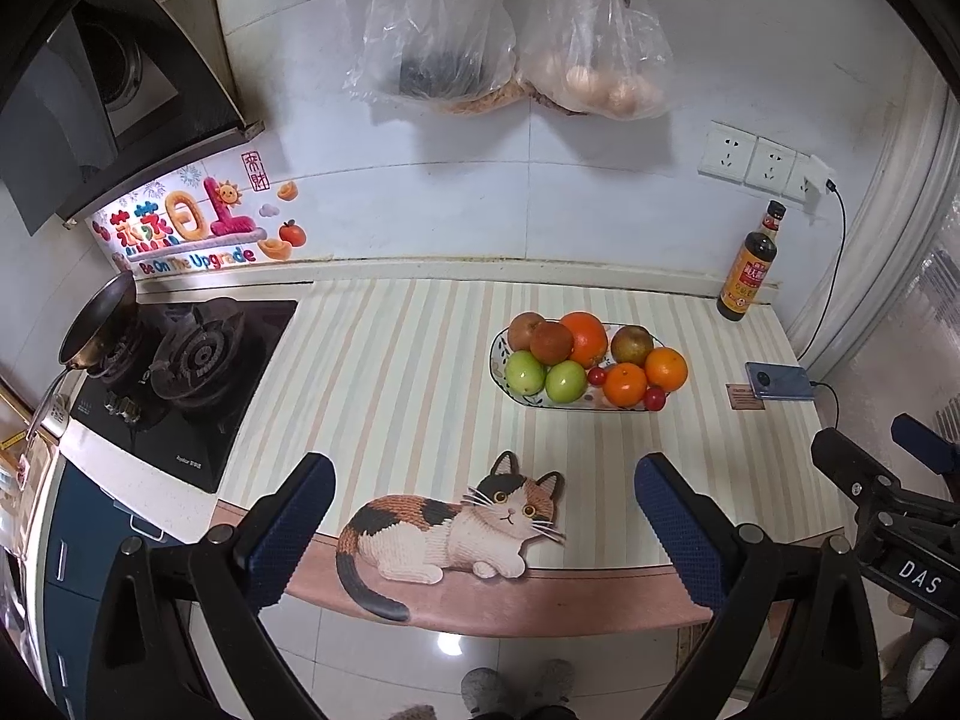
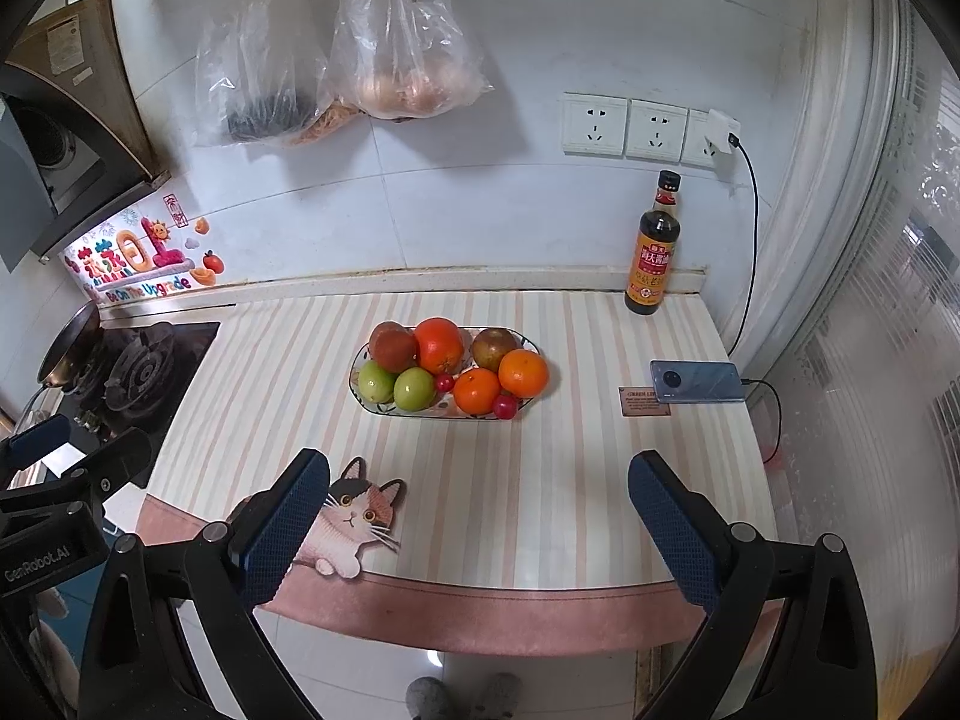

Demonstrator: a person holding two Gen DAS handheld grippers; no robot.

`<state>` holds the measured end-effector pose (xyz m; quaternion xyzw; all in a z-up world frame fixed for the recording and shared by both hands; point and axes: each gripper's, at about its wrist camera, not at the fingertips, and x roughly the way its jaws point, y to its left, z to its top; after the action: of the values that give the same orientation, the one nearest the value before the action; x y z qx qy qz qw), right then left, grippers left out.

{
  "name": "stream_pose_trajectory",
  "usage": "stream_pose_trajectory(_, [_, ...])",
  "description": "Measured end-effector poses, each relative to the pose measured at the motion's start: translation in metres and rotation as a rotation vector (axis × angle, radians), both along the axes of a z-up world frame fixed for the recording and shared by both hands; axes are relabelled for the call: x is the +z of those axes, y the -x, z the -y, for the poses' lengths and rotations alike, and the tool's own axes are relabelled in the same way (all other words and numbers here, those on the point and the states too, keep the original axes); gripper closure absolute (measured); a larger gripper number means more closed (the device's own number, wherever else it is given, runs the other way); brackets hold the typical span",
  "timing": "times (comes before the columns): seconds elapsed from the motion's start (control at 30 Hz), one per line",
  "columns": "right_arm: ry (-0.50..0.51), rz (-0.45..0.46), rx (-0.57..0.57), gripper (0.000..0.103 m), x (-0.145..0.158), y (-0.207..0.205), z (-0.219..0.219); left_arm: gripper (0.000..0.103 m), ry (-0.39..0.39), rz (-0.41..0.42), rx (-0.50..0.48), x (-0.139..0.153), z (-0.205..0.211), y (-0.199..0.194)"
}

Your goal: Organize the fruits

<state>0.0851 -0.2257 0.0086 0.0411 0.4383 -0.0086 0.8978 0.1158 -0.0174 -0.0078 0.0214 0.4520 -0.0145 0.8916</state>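
1. Both your tongs, left gripper (image 1: 483, 531) and right gripper (image 2: 480, 525), are spread wide and empty.
2. The fruit sits heaped in the plate (image 2: 367, 402) mid-counter.
3. Oranges (image 2: 523, 373) look firm and round, likely to roll; grip across the middle.

fruits (image 2: 450, 366) | oranges, green, brown, small red | heaped in oval plate (image 2: 360, 387) | mid-counter
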Motion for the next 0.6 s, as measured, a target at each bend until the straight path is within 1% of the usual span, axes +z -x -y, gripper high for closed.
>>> stream_pose_trajectory(0.6, [0.001, -0.002, 0.005, 0.001, 0.003, 0.012, 0.001, 0.000, 0.007, -0.004, 0.002, -0.001, -0.001, 0.006])
